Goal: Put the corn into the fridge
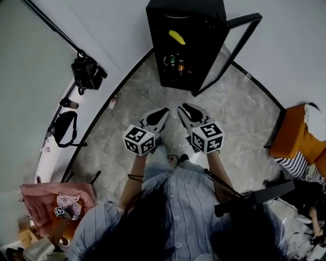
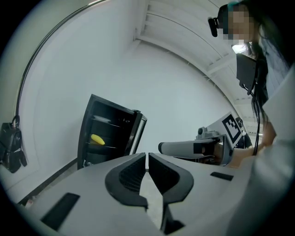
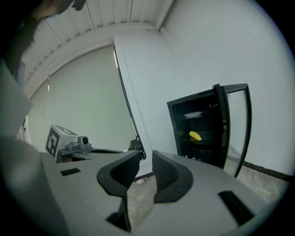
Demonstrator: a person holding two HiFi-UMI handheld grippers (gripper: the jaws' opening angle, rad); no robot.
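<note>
Your left tool [image 1: 163,112] and your right tool [image 1: 183,108] sit side by side in front of you over the grey stone floor [image 1: 244,117], both aimed at the black fridge [image 1: 186,7], and they are near each other but not touching. In the left gripper view your left tool [image 2: 147,156] has its jaws drawn together with only a thin slit left, and nothing sits in it. In the right gripper view your right tool [image 3: 146,157] has its jaws a little apart with a clear gap, and through that gap you see only floor, so it grips nothing. The corn [image 1: 177,36] is already inside the fridge, lying on an upper shelf; it shows as a yellow shape in the left gripper view [image 2: 97,139] and in the right gripper view [image 3: 195,136]. The glass door [image 1: 244,20] stands swung wide open to the right of the cabinet. On a lower shelf stand some bottles [image 1: 178,65], and above the corn you can make out a white plate [image 3: 192,114]. Off to your left, well apart from the fridge, a camera [image 1: 87,72] hangs on a slanted pole
</note>
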